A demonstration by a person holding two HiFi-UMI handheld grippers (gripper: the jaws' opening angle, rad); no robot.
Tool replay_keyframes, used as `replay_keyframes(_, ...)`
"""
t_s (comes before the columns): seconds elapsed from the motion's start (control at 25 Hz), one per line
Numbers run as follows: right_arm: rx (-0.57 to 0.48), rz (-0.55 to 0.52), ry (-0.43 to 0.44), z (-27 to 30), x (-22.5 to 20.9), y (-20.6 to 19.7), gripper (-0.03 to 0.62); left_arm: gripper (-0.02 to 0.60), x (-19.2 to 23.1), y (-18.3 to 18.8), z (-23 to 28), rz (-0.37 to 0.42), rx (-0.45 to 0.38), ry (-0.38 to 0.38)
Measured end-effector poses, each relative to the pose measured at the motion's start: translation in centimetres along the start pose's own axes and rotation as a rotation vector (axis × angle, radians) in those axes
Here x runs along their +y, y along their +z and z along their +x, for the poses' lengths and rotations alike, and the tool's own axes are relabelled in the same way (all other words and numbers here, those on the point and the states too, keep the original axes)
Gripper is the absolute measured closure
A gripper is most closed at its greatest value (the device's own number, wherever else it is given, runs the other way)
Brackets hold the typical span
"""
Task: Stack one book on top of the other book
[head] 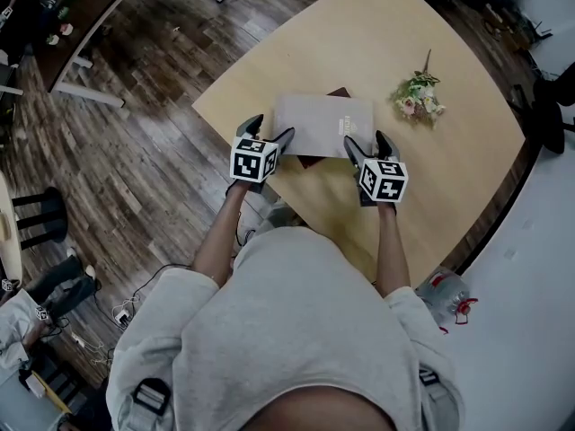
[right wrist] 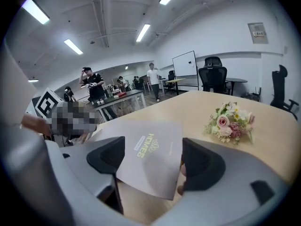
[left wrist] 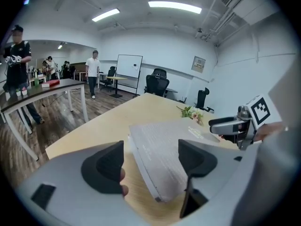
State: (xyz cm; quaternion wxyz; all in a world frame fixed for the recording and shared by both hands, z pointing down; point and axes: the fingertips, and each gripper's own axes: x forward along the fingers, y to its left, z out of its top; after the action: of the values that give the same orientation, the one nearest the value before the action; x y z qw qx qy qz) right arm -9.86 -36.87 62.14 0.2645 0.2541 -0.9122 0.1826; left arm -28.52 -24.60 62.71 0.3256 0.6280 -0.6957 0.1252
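the grey book (head: 316, 122) lies flat on top of the dark book (head: 310, 162) on the bench (head: 359, 34). the left tongs (head: 268, 131) are wide open, with the grey book's near left corner between them. the right tongs (head: 369, 142) are wide open at its near right corner. neither squeezes it. flowers (head: 417, 97) lie nearby.

Grey book (head: 322, 124), maroon book (head: 340, 91)
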Motion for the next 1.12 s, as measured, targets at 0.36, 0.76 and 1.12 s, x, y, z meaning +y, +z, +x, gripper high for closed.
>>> replay_keyframes(0.36,-0.110,-0.055,-0.023,-3.2,1.1,3.2,0.314,0.284,-1.3,2.9,-3.5,0.079,-0.111,0.024)
replay_keyframes(0.76,-0.209,-0.077,-0.082,-7.1,1.4,4.7,0.433,0.420,-4.5,5.7,-6.3,0.153,-0.217,0.011)
replay_keyframes(1.12,-0.273,-0.088,-0.182,-12.0,0.0,5.4,0.499,0.489,-7.5,8.0,-6.7,0.203,-0.264,-0.043)
